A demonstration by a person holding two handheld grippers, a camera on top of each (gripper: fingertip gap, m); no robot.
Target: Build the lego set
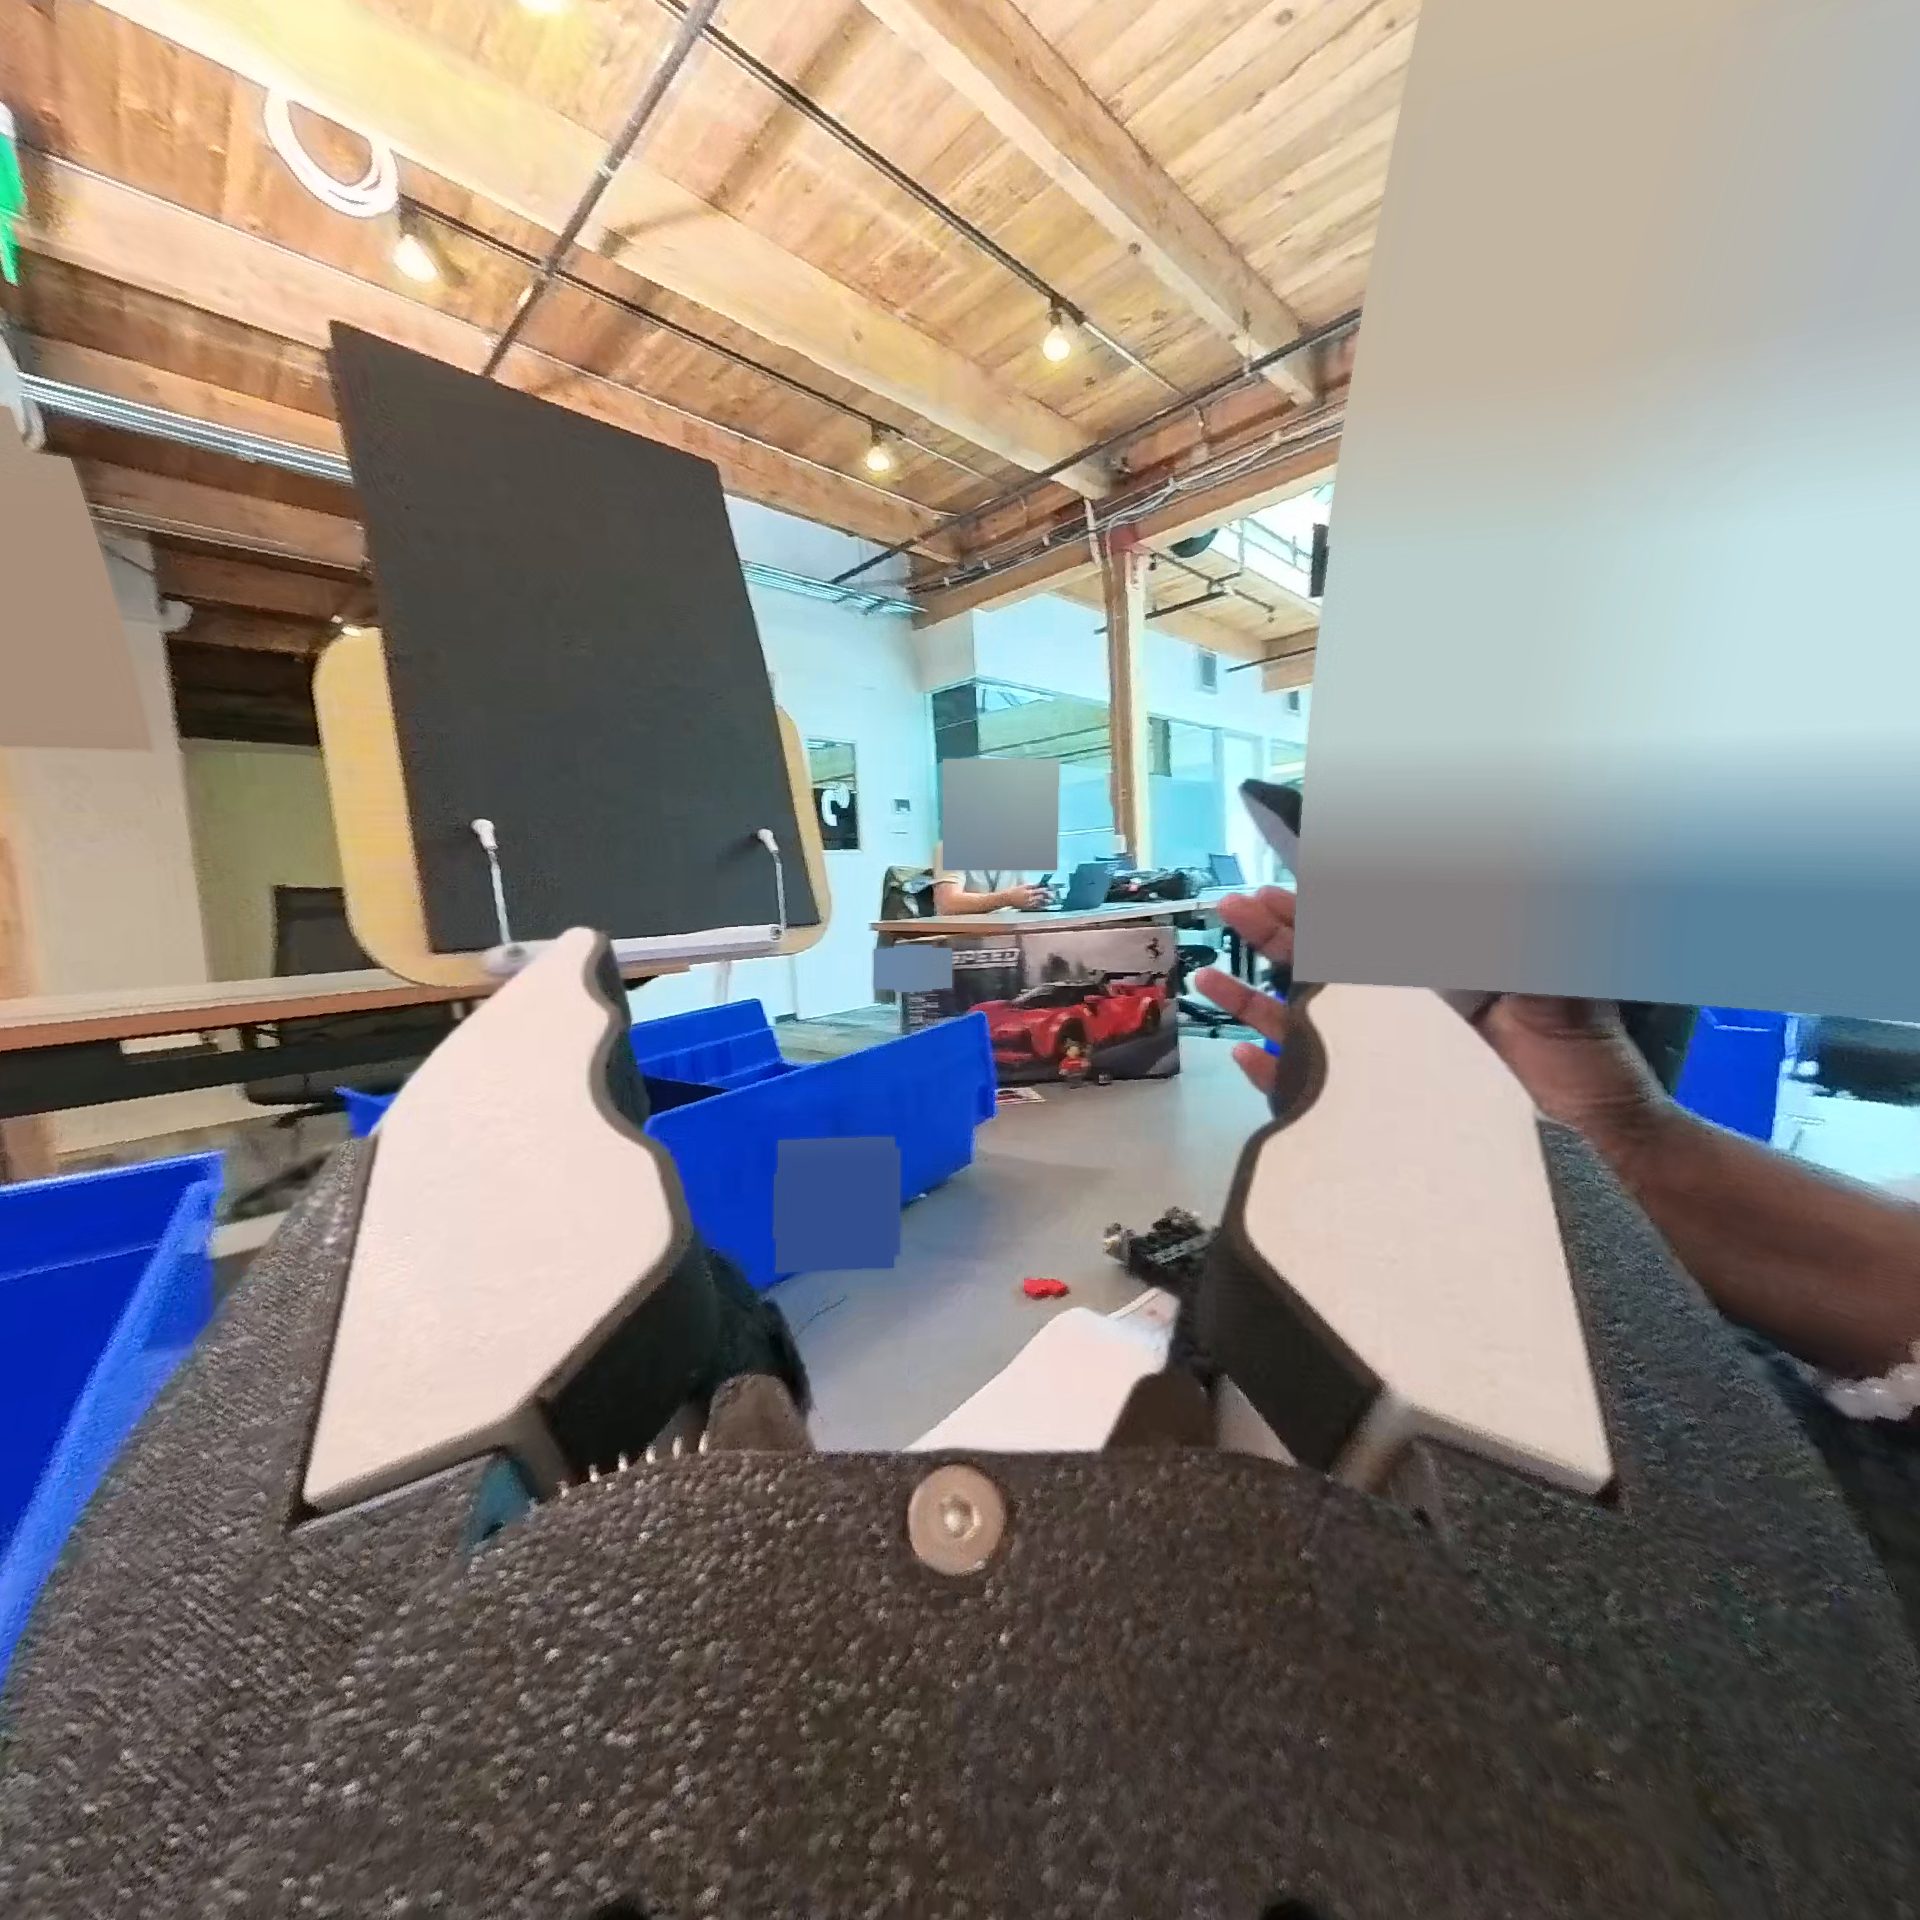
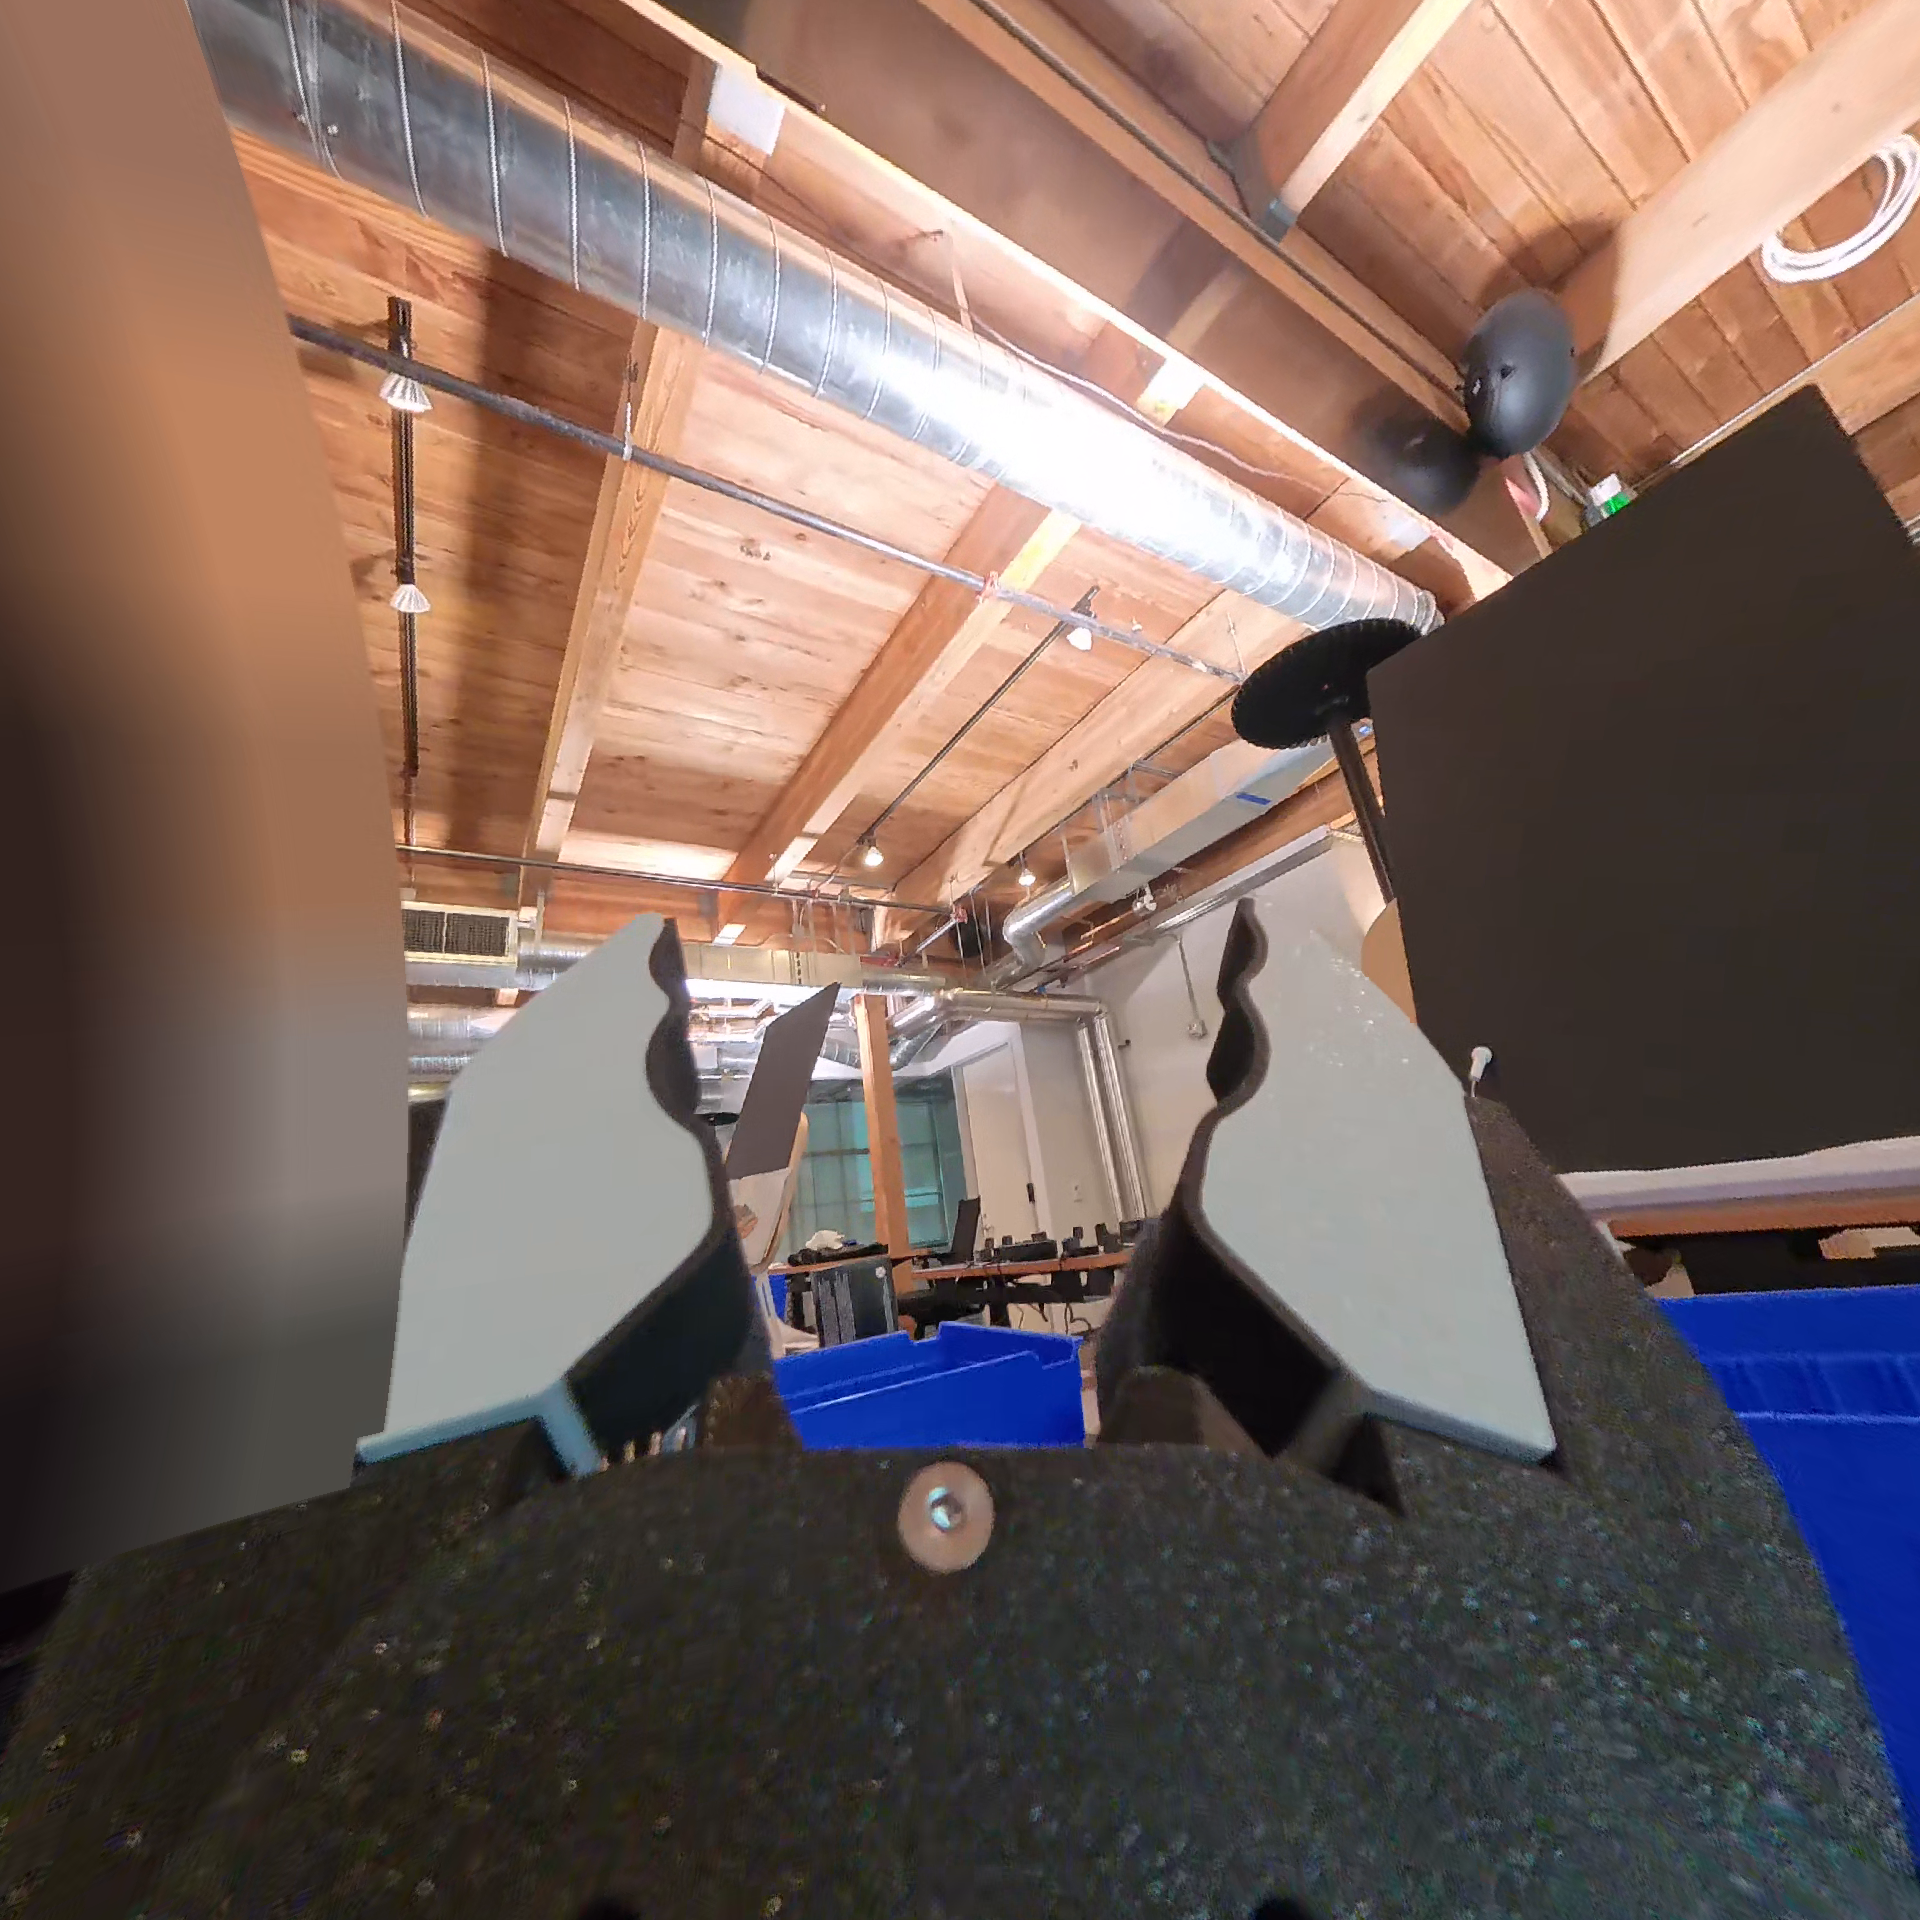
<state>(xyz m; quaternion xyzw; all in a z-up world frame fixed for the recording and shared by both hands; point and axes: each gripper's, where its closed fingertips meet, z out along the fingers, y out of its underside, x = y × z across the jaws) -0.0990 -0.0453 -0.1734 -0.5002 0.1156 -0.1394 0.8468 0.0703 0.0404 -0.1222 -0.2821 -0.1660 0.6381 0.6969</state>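
The left gripper (image 1: 951, 997) hovers over the grey worktop (image 1: 1039, 1184) with jaws spread wide and empty; a small black lego assembly (image 1: 1164, 1238) and a loose red piece (image 1: 1044, 1288) lie on the worktop ahead, near a blue bin (image 1: 831, 1122) and the set's box (image 1: 1081, 1003). The right gripper (image 2: 951, 982), jaws also apart and empty, points toward the ceiling above another blue bin (image 2: 935, 1387)

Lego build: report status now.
Both grippers, left and right, open, empty. Black assembly and red piece on table, untouched. Nothing blocking.
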